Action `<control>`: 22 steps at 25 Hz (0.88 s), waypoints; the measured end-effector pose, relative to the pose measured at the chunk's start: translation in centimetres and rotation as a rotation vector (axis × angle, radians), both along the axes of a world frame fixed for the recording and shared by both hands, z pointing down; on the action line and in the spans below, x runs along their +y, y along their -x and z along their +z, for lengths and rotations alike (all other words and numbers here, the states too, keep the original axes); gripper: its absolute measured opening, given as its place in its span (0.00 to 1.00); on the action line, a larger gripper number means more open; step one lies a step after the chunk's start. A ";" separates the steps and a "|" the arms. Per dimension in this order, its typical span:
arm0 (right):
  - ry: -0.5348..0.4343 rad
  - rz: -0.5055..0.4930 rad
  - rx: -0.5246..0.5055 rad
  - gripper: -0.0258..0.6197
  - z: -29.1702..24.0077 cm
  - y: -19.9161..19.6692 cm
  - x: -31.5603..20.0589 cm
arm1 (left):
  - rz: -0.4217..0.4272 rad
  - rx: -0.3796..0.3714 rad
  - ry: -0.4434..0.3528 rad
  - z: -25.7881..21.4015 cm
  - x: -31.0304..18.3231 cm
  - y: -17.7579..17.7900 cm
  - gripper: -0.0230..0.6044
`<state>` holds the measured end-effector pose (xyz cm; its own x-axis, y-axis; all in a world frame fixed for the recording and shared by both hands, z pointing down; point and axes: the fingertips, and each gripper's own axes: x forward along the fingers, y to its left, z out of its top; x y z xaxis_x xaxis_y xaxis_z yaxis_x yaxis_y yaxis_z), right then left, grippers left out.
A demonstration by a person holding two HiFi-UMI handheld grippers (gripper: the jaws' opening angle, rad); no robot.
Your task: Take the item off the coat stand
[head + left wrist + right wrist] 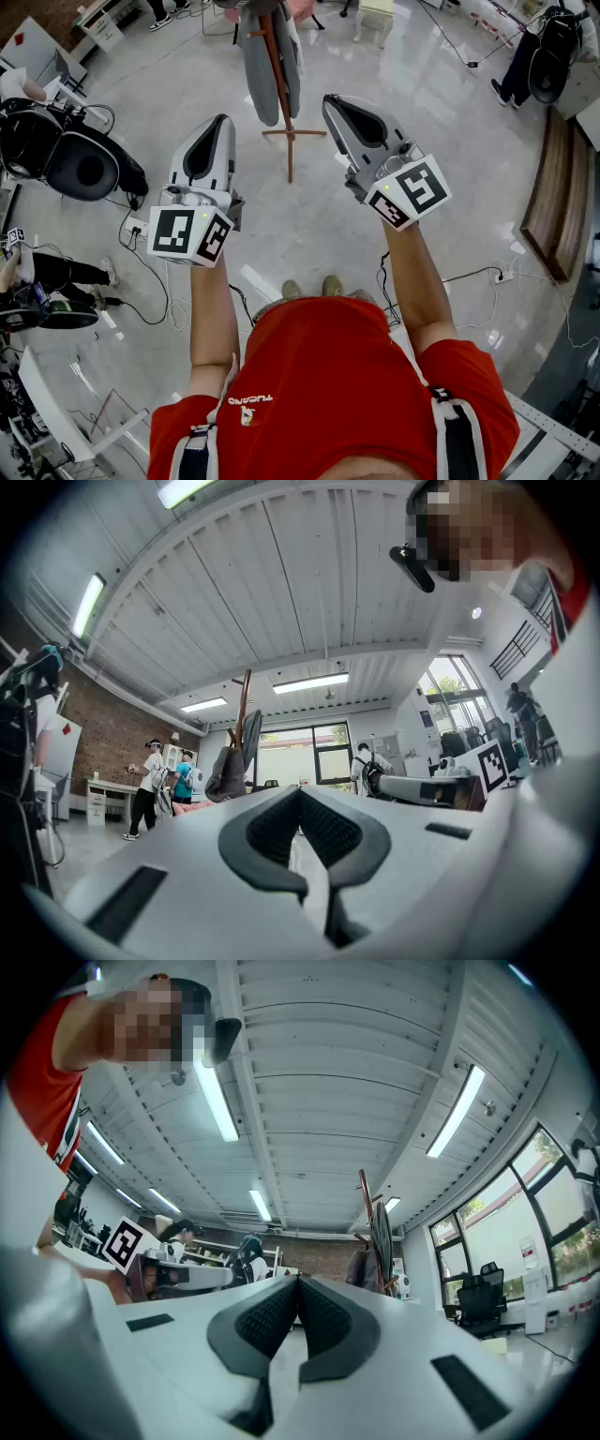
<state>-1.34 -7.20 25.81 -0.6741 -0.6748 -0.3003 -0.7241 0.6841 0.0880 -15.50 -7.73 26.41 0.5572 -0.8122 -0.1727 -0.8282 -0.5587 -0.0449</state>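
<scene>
A wooden coat stand [277,84] rises from the pale floor ahead of me, with a grey garment [261,66] hanging on it. Both show small in the left gripper view, the coat stand [242,716] above the garment [229,771], and in the right gripper view as the coat stand [367,1222] and garment [382,1241]. My left gripper [222,122] is held up short of the stand, to its left, jaws shut and empty. My right gripper [330,101] is raised to the stand's right, also shut with nothing between its jaws.
Cables and a power strip [134,228] lie on the floor at left, near black equipment [80,164]. A wooden bench [553,197] lines the right side. People [155,780] stand by a desk at the far brick wall. A window wall [553,1232] is at right.
</scene>
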 end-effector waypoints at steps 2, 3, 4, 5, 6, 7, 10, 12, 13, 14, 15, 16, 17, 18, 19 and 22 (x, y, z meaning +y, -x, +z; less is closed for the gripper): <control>-0.003 -0.002 0.001 0.08 -0.1 -0.6 -0.2 | 0.004 -0.005 -0.006 -0.2 -0.1 -0.7 0.05; -0.004 -0.004 0.002 0.08 -0.1 -0.8 -0.3 | 0.004 -0.007 -0.008 -0.3 -0.2 -1.0 0.05; -0.005 -0.007 0.003 0.08 -0.1 -1.0 -0.4 | 0.002 -0.009 -0.009 -0.3 -0.4 -1.3 0.05; -0.006 -0.011 0.004 0.08 0.0 -1.1 -0.5 | -0.001 -0.009 -0.009 -0.2 -0.5 -1.5 0.05; -0.006 -0.018 0.004 0.08 0.0 -1.3 -0.5 | -0.006 -0.009 -0.007 -0.2 -0.6 -1.7 0.05; -0.008 -0.026 0.005 0.08 0.1 -1.4 -0.5 | -0.011 -0.008 -0.005 -0.1 -0.7 -1.9 0.05; -0.015 -0.064 0.003 0.08 0.1 -1.7 -0.3 | -0.022 -0.005 0.000 0.1 -0.8 -2.5 0.05; -0.017 -0.081 0.002 0.08 0.0 -2.1 -0.3 | -0.031 -0.001 0.005 0.3 -1.0 -3.0 0.05; -0.017 -0.087 0.003 0.08 0.1 -2.4 -0.4 | -0.033 -0.001 0.005 0.4 -1.1 -3.4 0.05; -0.018 -0.093 0.006 0.08 0.2 -2.6 -0.5 | -0.035 -0.002 0.004 0.4 -1.2 -3.8 0.05; -0.019 -0.097 0.009 0.08 0.3 -3.0 -0.7 | -0.038 -0.004 0.003 0.5 -1.3 -4.2 0.05; -0.019 -0.100 0.012 0.08 0.4 -3.4 -0.8 | -0.040 -0.004 0.002 0.6 -1.5 -4.7 0.05; -0.019 -0.101 0.014 0.08 0.6 -3.8 -1.1 | -0.043 -0.005 0.002 0.7 -1.7 -5.1 0.05; -0.017 -0.102 0.015 0.08 0.8 -4.2 -1.3 | -0.046 -0.006 0.001 0.8 -1.8 -5.5 0.05; -0.014 -0.102 0.012 0.08 1.0 -4.6 -1.6 | -0.049 -0.008 0.001 0.9 -2.0 -5.8 0.05; -0.001 -0.102 -0.002 0.08 1.3 -5.4 -2.5 | -0.057 -0.010 0.002 1.0 -2.6 -6.2 0.05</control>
<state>4.03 -9.69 27.08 -0.7385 -0.6025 -0.3025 -0.6509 0.7541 0.0872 -9.29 -10.35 27.39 0.5113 -0.8432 -0.1660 -0.8584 -0.5103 -0.0522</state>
